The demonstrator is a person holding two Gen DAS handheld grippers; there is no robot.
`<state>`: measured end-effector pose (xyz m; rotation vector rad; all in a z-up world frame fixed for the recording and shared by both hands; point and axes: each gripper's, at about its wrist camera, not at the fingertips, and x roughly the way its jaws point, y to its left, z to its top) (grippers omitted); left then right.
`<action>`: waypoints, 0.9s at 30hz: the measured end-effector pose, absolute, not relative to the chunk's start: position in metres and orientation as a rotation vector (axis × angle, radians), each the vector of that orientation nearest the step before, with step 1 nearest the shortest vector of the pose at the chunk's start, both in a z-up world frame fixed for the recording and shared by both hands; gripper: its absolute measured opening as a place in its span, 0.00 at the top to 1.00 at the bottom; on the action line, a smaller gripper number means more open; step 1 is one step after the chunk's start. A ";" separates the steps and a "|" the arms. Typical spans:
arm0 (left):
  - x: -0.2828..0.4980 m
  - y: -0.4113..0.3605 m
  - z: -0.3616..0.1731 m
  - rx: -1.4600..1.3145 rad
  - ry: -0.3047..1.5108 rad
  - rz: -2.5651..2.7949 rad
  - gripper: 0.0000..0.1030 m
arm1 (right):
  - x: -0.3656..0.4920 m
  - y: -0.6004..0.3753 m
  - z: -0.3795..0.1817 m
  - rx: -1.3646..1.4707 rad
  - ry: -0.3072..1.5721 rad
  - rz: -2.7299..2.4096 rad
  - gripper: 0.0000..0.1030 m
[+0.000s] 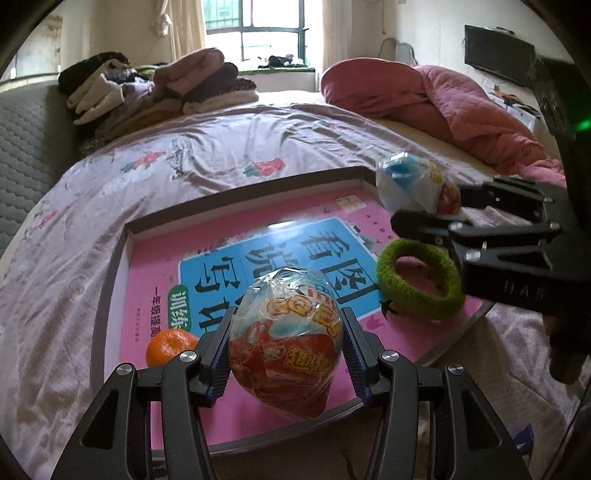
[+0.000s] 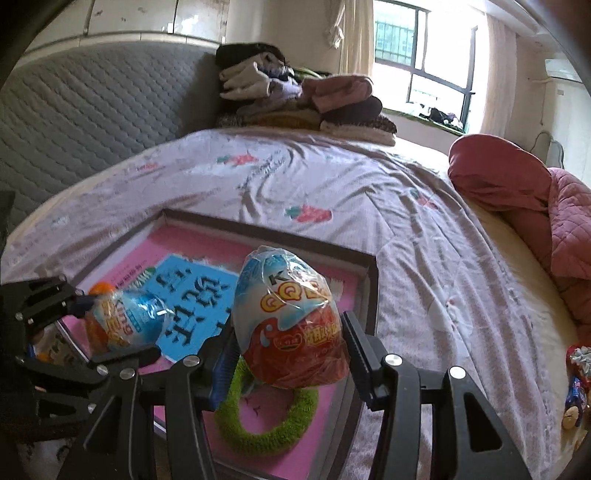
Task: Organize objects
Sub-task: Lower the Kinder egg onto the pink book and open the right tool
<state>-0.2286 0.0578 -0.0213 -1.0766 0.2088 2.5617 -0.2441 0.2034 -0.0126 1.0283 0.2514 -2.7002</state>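
Both grippers, left (image 1: 286,354) and right (image 2: 290,345), each clamp a foil-wrapped toy egg above the shallow grey-rimmed tray (image 1: 236,199). I judge the orange tangerine (image 1: 170,347) and fuzzy green ring (image 1: 419,278) already placed, eggs pending.

Egg wrapper (image 2: 291,321): we read "QQ" in yellow letters.
Book cover (image 1: 295,258): we read "看图说话写话", "训练", "一年级".

Lighting: daylight from the window (image 1: 258,33) at the far wall, overexposed to near white in both views. Room moderately bright; colours slightly washed. Glare: pale sheen across the glossy book cover (image 1: 295,236) and highlights on the plastic egg wrappers (image 2: 291,295). Shadows: soft, weak. Distortion: strong fisheye curvature, the bed (image 1: 184,158) bowed, dark vignette at corners. Focus: slight softness throughout; near black tongs dim, underexposed.
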 end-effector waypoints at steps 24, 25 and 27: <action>-0.232 0.059 -0.028 -1.150 0.230 2.532 0.47 | -0.247 0.201 -0.029 1.096 0.292 -2.693 0.48; -0.232 0.059 -0.027 -1.150 0.232 2.534 0.45 | -0.248 0.201 -0.029 1.099 0.287 -2.693 0.48; -0.231 0.059 -0.027 -1.146 0.241 2.536 0.43 | -0.248 0.202 -0.030 1.124 0.275 -2.684 0.48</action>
